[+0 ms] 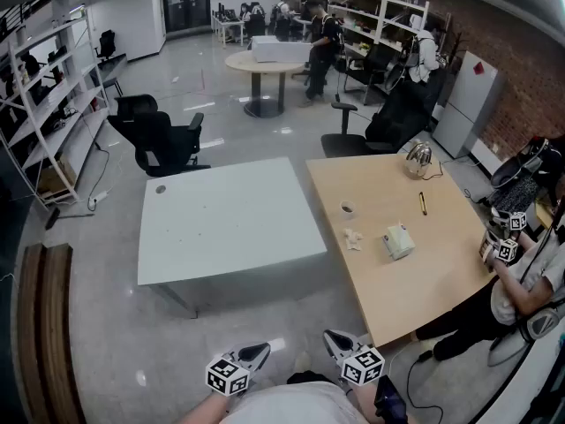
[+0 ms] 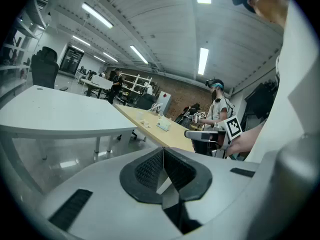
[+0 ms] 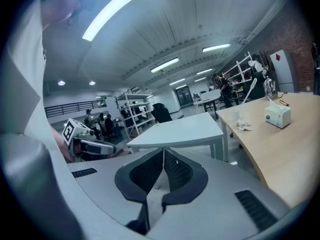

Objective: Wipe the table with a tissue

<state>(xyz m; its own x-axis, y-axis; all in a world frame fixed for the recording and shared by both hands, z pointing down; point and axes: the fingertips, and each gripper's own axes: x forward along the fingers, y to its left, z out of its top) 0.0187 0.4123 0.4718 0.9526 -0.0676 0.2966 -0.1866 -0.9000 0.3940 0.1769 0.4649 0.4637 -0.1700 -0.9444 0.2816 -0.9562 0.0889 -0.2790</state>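
White tissue [image 1: 353, 238] lies well apart from both grippers [image 1: 261, 352] [image 1: 330, 336].

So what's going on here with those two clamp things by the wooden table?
A person stands short of the wooden table, holding the left gripper and the right gripper low, both shut and empty. The tissue box and a crumpled tissue lie untouched on the table, so no wiping has begun.

We look down on 2 tables standing edge to edge: a white table [image 1: 229, 223] and a wooden table [image 1: 441, 276]. On the wood sit a tissue box [image 1: 398, 241], a crumpled tissue [image 1: 353, 238], a small cup [image 1: 347, 208], a slim pen-like stick [image 1: 423, 203] and a shiny metal vessel [image 1: 418, 158].
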